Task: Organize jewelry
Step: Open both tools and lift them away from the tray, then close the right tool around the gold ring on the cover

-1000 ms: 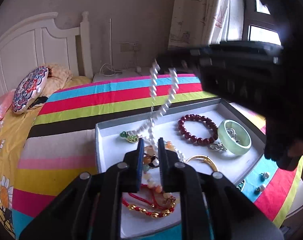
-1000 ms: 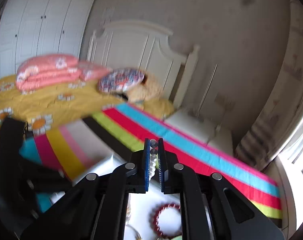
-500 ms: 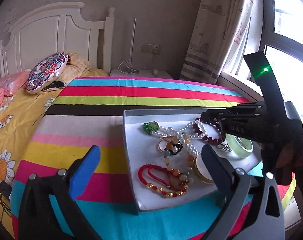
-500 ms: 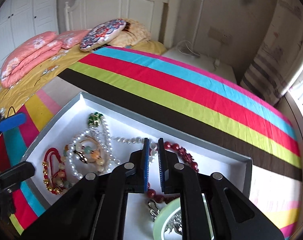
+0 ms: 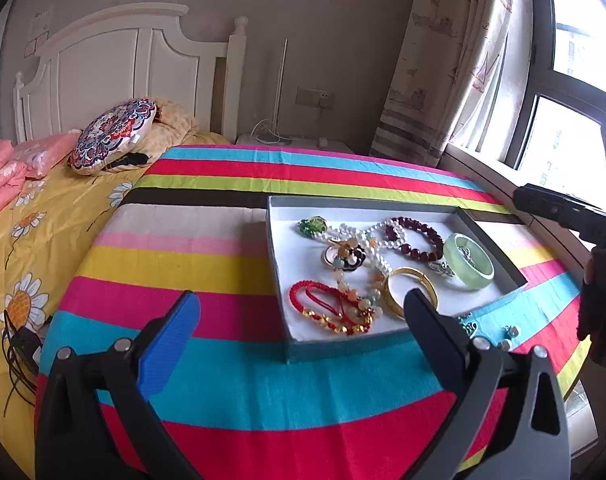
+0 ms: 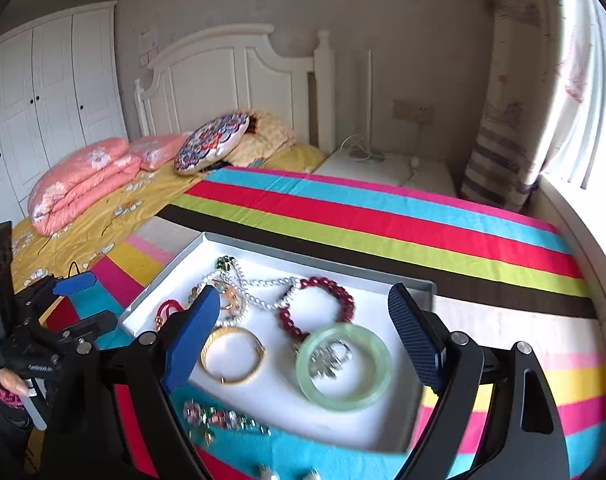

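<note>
Two grippers: both black two-finger tools with blue pads are released and carry nothing.
Left gripper [image 5: 303,320]: jaws spread wide, hovering above the striped cloth at the near left corner of the tray.
Right gripper [image 6: 307,320]: jaws spread wide, hovering over the near half of the tray.
Tray: shallow grey box with a white floor [image 5: 287,240], lying on the bright striped bedspread [image 5: 207,264].
Pearl necklace: white bead strand [image 6: 263,280] lies loose on the tray floor, its far end touching the dark red bead bracelet [image 6: 343,292].
Other pieces in the tray: pale green jade bangle [image 6: 343,368], gold bangle [image 6: 233,354], red cord bracelet with gold beads [image 5: 323,300], green pendant [image 5: 313,226].
Outside the tray: small earrings [image 5: 511,332] rest on the cloth near its right corner.
</note>
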`<state>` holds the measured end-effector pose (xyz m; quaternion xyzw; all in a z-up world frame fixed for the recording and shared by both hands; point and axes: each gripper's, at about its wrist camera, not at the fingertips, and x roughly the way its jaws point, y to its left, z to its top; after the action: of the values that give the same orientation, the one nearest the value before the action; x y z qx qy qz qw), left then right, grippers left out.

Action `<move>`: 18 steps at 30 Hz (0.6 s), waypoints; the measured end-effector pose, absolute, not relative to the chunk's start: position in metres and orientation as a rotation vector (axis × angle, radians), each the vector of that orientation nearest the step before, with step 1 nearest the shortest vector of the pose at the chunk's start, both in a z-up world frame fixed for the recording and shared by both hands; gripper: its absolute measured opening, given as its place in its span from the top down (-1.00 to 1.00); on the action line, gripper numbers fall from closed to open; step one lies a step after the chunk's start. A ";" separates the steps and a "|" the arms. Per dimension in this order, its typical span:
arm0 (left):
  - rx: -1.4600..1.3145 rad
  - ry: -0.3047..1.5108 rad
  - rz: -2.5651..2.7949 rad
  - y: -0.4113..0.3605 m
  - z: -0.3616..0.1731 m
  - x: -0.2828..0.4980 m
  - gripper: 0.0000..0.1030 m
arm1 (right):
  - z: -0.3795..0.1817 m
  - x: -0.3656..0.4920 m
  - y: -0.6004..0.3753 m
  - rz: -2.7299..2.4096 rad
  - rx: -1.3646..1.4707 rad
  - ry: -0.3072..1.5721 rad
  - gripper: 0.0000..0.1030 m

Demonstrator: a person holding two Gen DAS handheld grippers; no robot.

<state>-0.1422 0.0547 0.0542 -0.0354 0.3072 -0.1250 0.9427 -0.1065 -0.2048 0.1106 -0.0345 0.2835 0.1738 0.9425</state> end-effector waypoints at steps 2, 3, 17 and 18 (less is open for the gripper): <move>-0.082 0.636 -0.259 0.049 0.050 -0.151 -0.96 | 0.109 -0.127 -0.220 0.339 -0.058 0.564 -0.62; -0.086 0.643 -0.269 0.046 0.048 -0.154 -0.96 | 0.107 -0.138 -0.227 0.332 -0.053 0.560 -0.63; 0.107 0.689 -0.342 -0.018 0.019 -0.185 -0.96 | 0.042 -0.213 -0.239 0.357 -0.004 0.612 -0.63; 0.117 0.686 -0.329 -0.018 0.018 -0.185 -0.96 | 0.041 -0.217 -0.235 0.387 0.008 0.612 -0.58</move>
<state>-0.1846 -0.0180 0.0183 0.0571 0.3345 -0.1606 0.9268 -0.2165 -0.2349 0.0409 0.0037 0.2993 0.1892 0.9352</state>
